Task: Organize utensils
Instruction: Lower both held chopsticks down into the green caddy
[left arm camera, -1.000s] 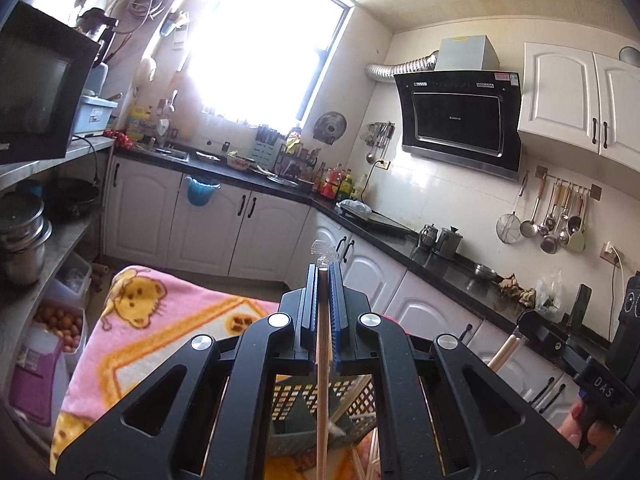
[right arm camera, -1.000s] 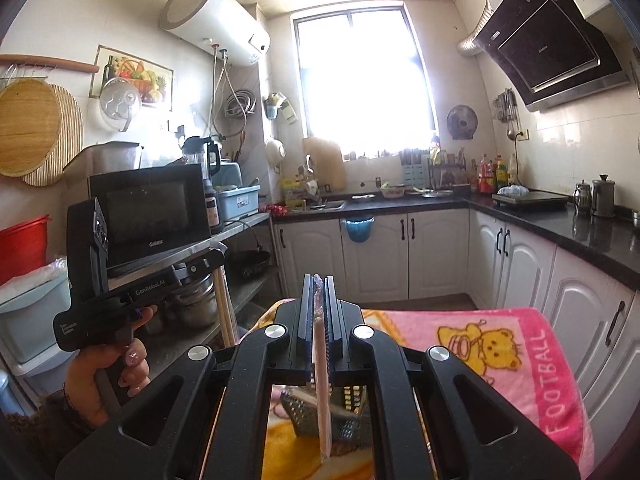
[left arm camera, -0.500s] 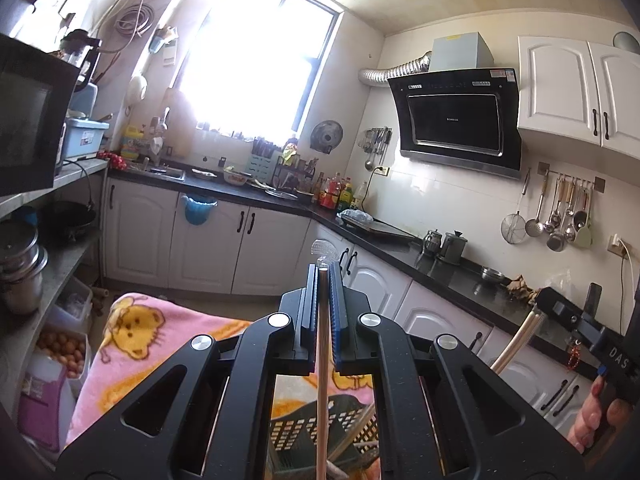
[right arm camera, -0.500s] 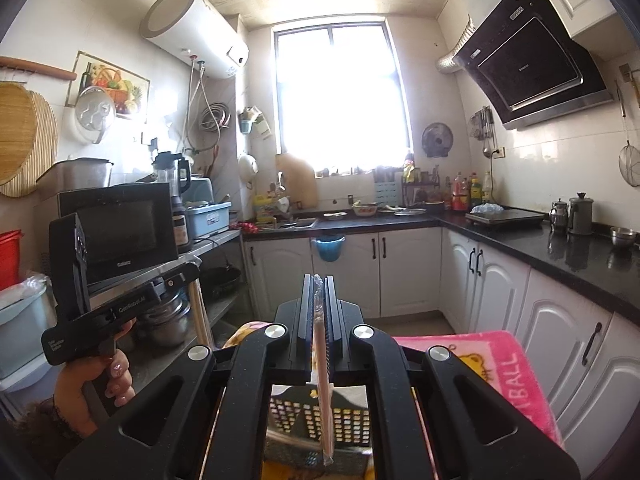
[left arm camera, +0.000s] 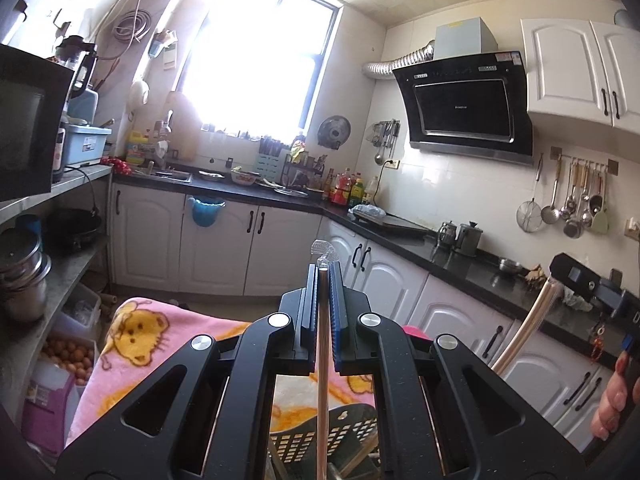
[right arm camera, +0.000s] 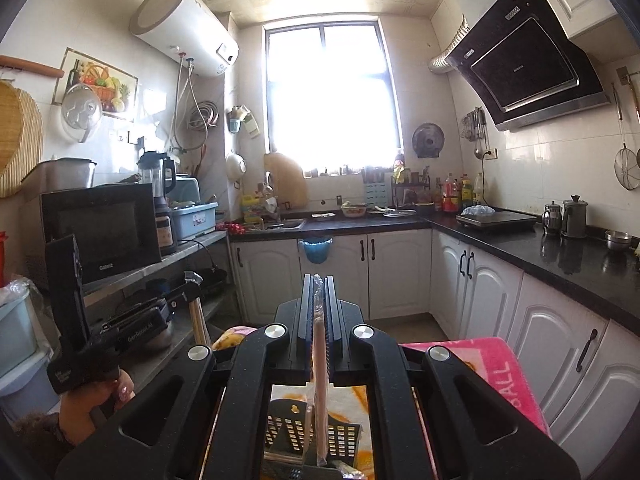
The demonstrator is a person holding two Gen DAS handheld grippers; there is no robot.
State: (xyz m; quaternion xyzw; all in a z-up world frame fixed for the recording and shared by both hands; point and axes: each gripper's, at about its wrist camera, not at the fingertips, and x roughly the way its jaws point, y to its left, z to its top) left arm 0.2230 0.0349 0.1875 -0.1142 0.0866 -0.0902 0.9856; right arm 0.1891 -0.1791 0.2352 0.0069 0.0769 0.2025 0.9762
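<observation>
My left gripper (left arm camera: 323,270) is shut on a plastic-wrapped pair of chopsticks (left arm camera: 321,392) that hangs down toward a dark perforated utensil basket (left arm camera: 320,444) below it. My right gripper (right arm camera: 318,280) is shut on another wrapped pair of chopsticks (right arm camera: 320,384), its lower end reaching into the same basket (right arm camera: 312,436). Each gripper shows in the other's view: the right one (left arm camera: 554,280) at the right edge, the left one (right arm camera: 194,286) at the left, both held high with chopsticks hanging from them.
The basket stands on a pink and yellow cartoon blanket (left arm camera: 132,344) over a table. Black counters with white cabinets (right arm camera: 520,304) run along the back and right. A shelf with a microwave (right arm camera: 100,232) and pots stands at the left.
Both grippers have risen and tilted upward, still holding their chopsticks. The basket has slid lower in both views, and more of the ceiling shows.
</observation>
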